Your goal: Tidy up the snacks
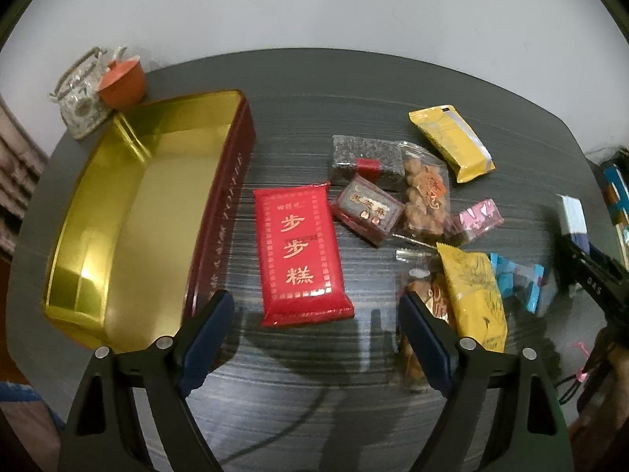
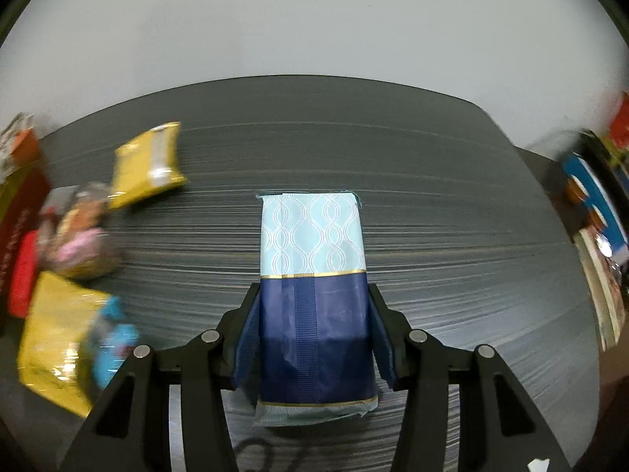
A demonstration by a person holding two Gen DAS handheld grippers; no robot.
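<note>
In the left wrist view an open tin [image 1: 129,212], gold inside and dark red outside, lies at the left of the dark table. A red snack pack [image 1: 300,255] lies just ahead of my open, empty left gripper [image 1: 314,306]. To its right lie several snacks: a dark pack [image 1: 367,157], a small maroon box [image 1: 367,208], two yellow bags [image 1: 452,141] [image 1: 477,299], a pink pack [image 1: 477,218] and blue packs [image 1: 519,279]. My right gripper [image 2: 312,299] is shut on a light-and-navy blue snack pack [image 2: 312,275], held above the table; it also shows in the left wrist view [image 1: 574,216].
A glass teapot [image 1: 78,94] and an orange cup [image 1: 122,82] stand at the table's far left corner behind the tin. Boxes and books [image 2: 597,212] crowd the area off the table's right edge. A white wall stands behind the table.
</note>
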